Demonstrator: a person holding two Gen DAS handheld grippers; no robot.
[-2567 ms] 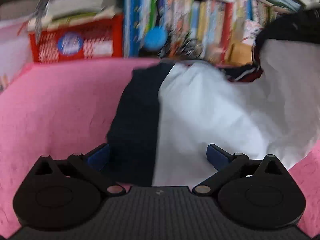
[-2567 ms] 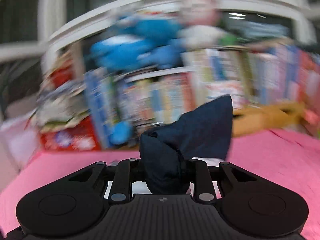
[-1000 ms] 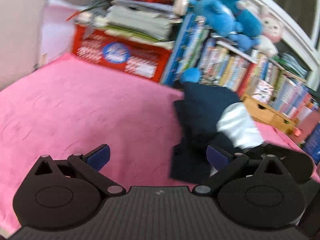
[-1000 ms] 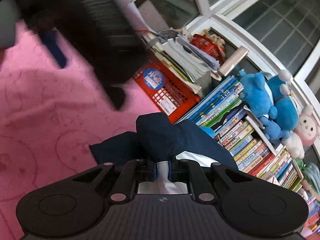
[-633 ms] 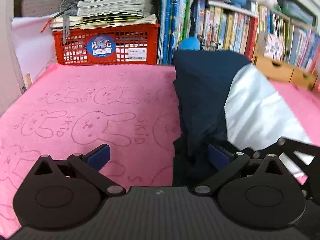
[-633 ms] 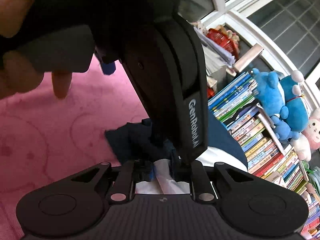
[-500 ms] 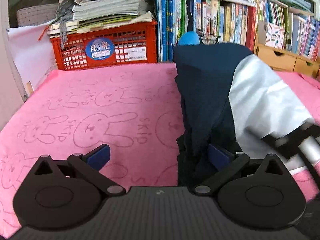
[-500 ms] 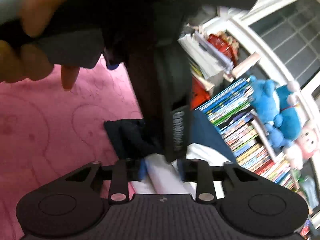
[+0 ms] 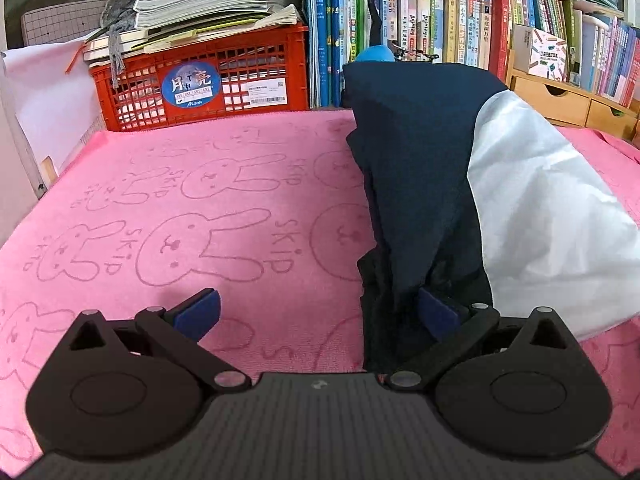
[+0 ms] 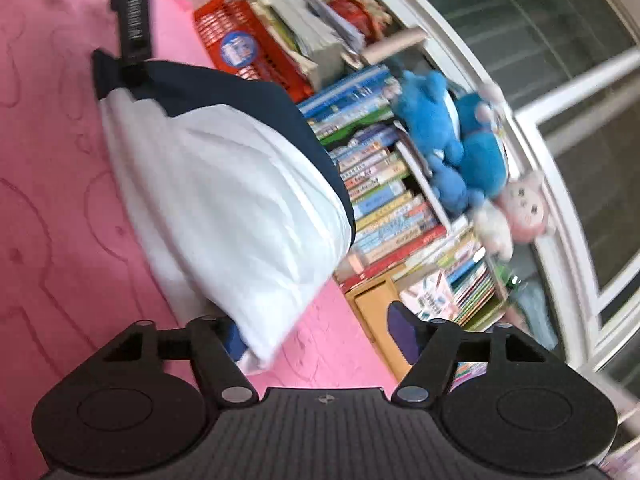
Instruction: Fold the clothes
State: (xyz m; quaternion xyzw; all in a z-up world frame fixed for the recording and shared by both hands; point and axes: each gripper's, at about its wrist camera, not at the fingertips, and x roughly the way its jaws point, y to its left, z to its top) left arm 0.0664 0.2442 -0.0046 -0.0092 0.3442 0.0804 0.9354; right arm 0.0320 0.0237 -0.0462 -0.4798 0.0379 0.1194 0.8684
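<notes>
A navy and white garment (image 9: 460, 184) lies folded over on the pink rabbit-print towel (image 9: 180, 208), navy part to the left, white part to the right. My left gripper (image 9: 318, 312) is open; its right finger (image 9: 438, 312) touches the navy edge. In the right wrist view the same garment (image 10: 240, 192) lies ahead. My right gripper (image 10: 320, 332) is open, its left finger (image 10: 232, 340) under the white corner, gripping nothing. The left gripper's body (image 10: 130, 20) shows at the top left, at the navy end.
A red crate (image 9: 200, 84) with stacked papers stands at the towel's far edge. Bookshelves (image 9: 460, 32) run behind. Wooden drawers (image 9: 560, 100) sit at the back right. Blue plush toys (image 10: 460, 128) sit on the books by a window (image 10: 560, 80).
My right gripper has opened and let go of the white cloth, and has swung right. The garment has settled on the towel. My left gripper stays open.
</notes>
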